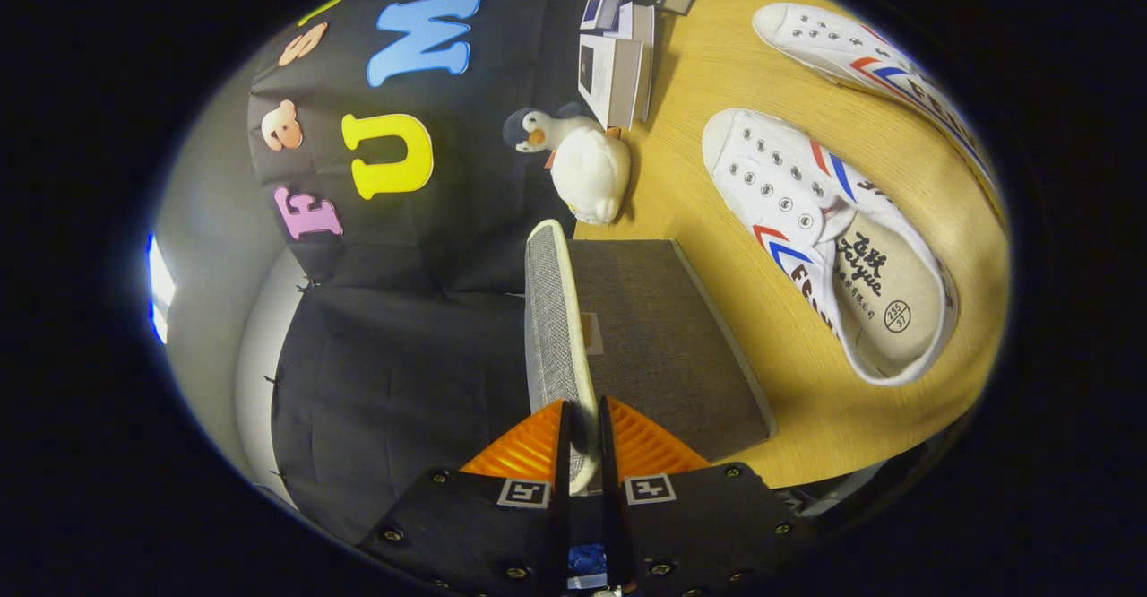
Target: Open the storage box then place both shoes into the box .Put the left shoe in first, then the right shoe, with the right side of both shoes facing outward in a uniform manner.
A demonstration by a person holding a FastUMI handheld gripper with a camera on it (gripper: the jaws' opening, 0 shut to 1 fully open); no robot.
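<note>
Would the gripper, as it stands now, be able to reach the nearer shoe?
Probably not yet: the gripper is shut on the box lid, held open. The nearer shoe lies unobstructed on the table beside the box.

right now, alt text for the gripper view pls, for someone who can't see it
The gripper is shut on the grey storage box's lid, lifted edge-on above the box. Two white shoes lie on the wooden table beyond, with a penguin plush toy and small cartons.
</note>
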